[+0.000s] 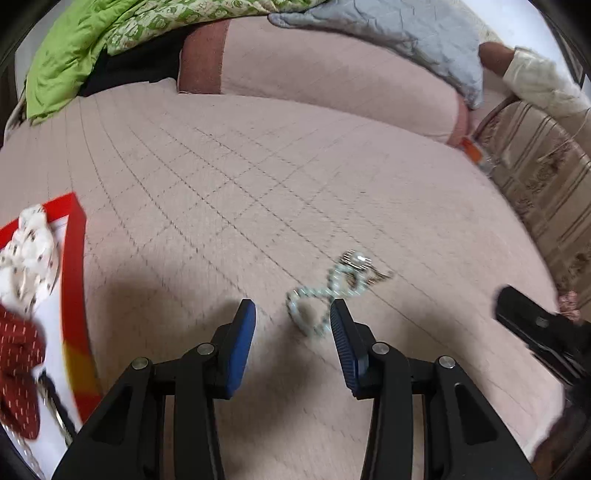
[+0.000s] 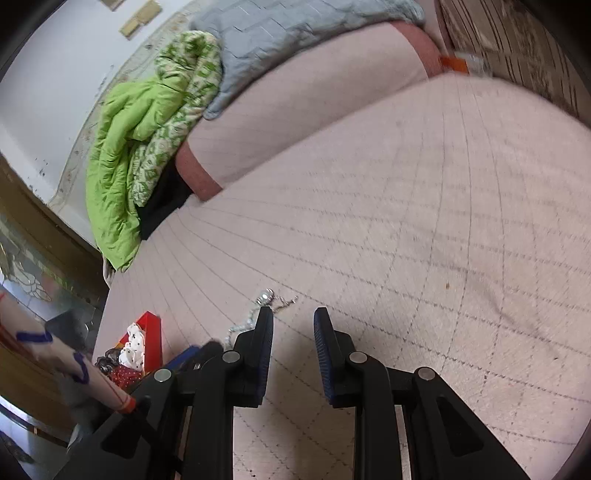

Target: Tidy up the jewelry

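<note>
we are working over a pink quilted bedspread (image 1: 258,177). the left gripper (image 1: 293,332) is hanging with its blue pads spread wide and nothing between them. the beaded chain (image 1: 325,291) is lying loose on the bedspread just ahead of the right-hand pad, one loop reaching into the gap; we are judging the wide spread as set to straddle that loop for a pick. the picture is blurred, so we cannot tell whether a pad is touching the beads.

the right gripper (image 2: 293,332) is also spread and carrying nothing, pointing at bare quilt. in its view the chain (image 2: 266,299) is sitting just beyond its left finger, partly hidden by it.

the red box (image 1: 74,280) is lying at the left, near the left gripper, already carrying a white patterned scrunchie (image 1: 26,251) and a dark red one (image 1: 18,369); we are reading it as the place the chain goes.

around: a green blanket (image 2: 122,147) and a grey quilt (image 2: 280,26) are piled at the far end, well apart from the work. nothing is lying between chain and box; the box's raised red wall is the one thing to clear.
</note>
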{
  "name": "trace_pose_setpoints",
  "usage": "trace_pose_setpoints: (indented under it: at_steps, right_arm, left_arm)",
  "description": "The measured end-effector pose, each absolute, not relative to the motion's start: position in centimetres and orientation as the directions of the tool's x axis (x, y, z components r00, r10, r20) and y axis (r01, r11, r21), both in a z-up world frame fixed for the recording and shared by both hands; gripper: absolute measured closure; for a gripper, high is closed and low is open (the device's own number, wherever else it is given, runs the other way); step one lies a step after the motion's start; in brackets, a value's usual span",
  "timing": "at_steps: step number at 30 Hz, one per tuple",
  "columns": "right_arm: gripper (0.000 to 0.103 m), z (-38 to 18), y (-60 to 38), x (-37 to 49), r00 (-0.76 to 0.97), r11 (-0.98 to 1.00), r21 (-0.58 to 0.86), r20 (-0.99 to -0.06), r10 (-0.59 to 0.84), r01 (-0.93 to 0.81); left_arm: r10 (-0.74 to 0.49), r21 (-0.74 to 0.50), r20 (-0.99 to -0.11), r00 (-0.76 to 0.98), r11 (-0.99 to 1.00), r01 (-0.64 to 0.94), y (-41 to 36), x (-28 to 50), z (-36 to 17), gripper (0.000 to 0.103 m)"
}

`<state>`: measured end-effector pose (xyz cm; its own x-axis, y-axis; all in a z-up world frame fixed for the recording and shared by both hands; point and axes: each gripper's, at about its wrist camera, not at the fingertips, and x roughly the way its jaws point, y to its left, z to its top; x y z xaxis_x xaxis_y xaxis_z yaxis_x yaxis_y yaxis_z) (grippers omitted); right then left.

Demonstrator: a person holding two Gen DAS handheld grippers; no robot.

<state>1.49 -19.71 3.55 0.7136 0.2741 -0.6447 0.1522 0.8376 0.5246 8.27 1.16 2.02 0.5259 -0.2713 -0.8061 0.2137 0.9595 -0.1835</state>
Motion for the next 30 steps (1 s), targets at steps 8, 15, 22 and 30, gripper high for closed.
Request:
trace_pose_setpoints:
  at_steps: [8,15,22,30]
  right_arm:
    - [0.078,3.2,-19.9,2.3,0.715,0.841,0.520,-0.644,0.271,0.150]
    - [0.078,3.2,-20.2,2.2,0.722,0.830,0.529,-0.643,0.256,0.176]
    - [0.078,3.6,-19.9,1.9,0.736,0.849,0.496,-0.642,0.216,0.184]
    - [0.078,3.9,-18.3,3.3,0.736,0.872,0.479,-0.626,0.257,0.103]
  left_arm:
    - [-0.198,-0.033,-0.807,0.557,0.956,0.292,-1.0,8.2,1.1,0.063]
    - [-0.165,0.022,-0.798,0.580,0.953,0.301,-1.7,8.2,0.9,0.081]
    - [-0.343,-0.172,-0.721,0.602,0.930,0.324,0.5,6.7,4.0,0.098]
    - [-0.395,-0.230,-0.556,0.731,0.919,0.321,4.6,4.5,9.9,0.098]
